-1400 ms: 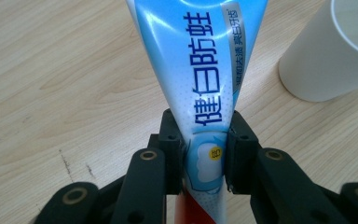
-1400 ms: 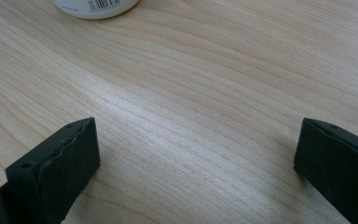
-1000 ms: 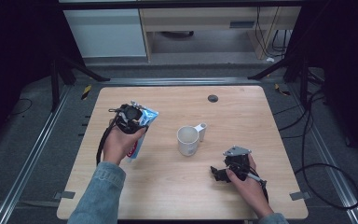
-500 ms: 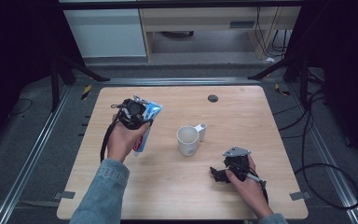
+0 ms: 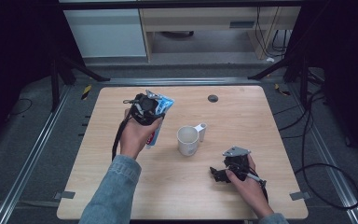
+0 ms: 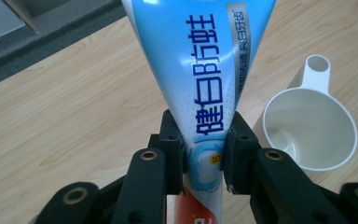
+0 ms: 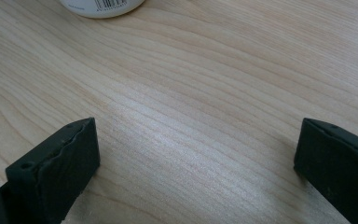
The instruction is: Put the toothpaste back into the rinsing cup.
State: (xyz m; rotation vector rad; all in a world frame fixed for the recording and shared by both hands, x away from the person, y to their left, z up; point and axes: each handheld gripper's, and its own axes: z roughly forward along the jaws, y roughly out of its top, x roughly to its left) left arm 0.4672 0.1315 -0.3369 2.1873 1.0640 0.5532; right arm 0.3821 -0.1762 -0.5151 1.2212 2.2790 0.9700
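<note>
My left gripper (image 6: 204, 156) has its jaws clamped on a blue toothpaste tube (image 6: 200, 70), pinching it near the lower end where the print turns red; the tube runs up to the top centre of the left gripper view. In the high view the left gripper (image 5: 144, 108) holds the tube (image 5: 161, 106) tilted above the desk (image 5: 261, 121), left of centre. A white cup (image 5: 188, 140) with its handle toward the upper right stands on the desk at the middle of the frame, just right of the tube. My right gripper (image 7: 196, 154), jaws spread wide with nothing between them, rests low on the desk at lower right (image 5: 230, 165), near the cup.
</note>
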